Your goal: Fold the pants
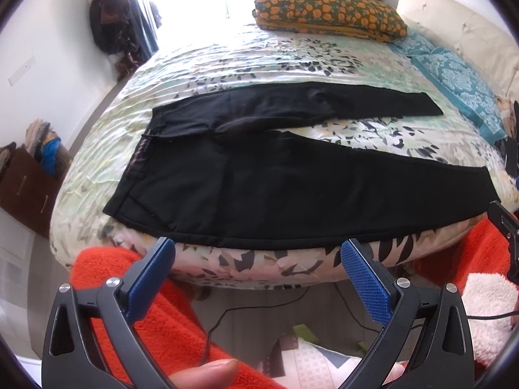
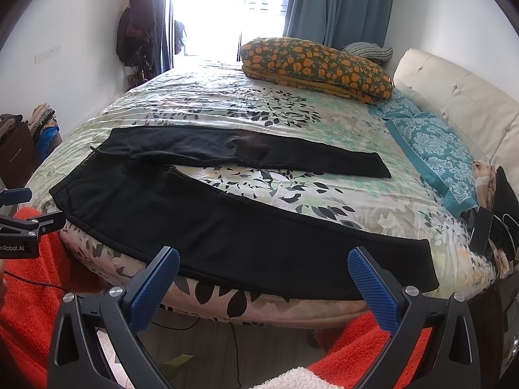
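Black pants (image 1: 259, 191) lie flat on the bed, waistband at the left, two legs spread apart toward the right; the near leg runs along the bed's front edge. In the right wrist view the pants (image 2: 201, 223) show the same layout. My left gripper (image 1: 258, 246) is open, held just short of the near edge of the pants by the hip. My right gripper (image 2: 263, 257) is open too, hovering at the near leg's lower part. Nothing sits between either pair of blue fingers (image 1: 363, 285). The left gripper (image 2: 22, 220) shows at the right wrist view's left edge.
The bed (image 1: 259, 55) has a floral sheet, an orange-flowered pillow (image 1: 327, 9) at the far side, a teal pillow (image 2: 434, 152) and a cream headboard (image 2: 460, 97) at the right. Red fleece sleeves (image 1: 110, 278) flank the grippers. A brown cabinet (image 1: 26, 188) stands left.
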Tool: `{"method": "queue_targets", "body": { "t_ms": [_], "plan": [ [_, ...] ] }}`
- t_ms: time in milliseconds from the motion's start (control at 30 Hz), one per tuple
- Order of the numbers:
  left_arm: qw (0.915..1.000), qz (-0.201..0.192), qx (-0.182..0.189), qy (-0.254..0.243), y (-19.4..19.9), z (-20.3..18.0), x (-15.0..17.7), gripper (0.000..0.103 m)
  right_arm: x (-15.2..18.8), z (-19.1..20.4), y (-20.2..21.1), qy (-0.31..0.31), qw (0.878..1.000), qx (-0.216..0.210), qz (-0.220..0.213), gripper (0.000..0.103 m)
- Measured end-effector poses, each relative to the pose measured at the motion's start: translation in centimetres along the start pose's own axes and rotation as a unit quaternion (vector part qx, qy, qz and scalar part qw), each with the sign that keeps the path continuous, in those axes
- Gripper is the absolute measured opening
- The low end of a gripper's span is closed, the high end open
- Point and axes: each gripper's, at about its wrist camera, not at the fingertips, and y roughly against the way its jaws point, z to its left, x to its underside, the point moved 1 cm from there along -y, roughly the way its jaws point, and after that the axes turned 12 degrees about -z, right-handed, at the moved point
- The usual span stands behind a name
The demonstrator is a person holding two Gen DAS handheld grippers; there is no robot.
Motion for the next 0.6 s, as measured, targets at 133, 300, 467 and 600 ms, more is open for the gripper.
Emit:
{"method": "queue_targets", "body": {
  "t_ms": [133, 300, 467, 600],
  "plan": [
    [1.0, 0.003, 0.0, -0.003, -0.16, -0.01, 0.11, 0.102, 0.08, 0.22, -0.14, 0.003, 1.0, -0.002, 0.002, 0.103],
    [1.0, 0.004, -0.001, -0.005, -0.24, 0.07, 0.21, 0.102, 0.09, 0.27, -0.18, 0.003, 1.0, -0.002, 0.003, 0.103],
    [0.9999, 0.006, -0.004, -0.01, -0.28, -0.17, 0.36, 0.102, 0.08, 0.26, -0.19, 0.004, 1.0, -0.003, 0.002, 0.103],
    [0.9999, 0.007, -0.005, -0.014, -0.24, -0.38, 0.48, 0.102, 0.13, 0.45, -0.27, 0.005, 1.0, -0.003, 0.004, 0.103]
  ]
}}
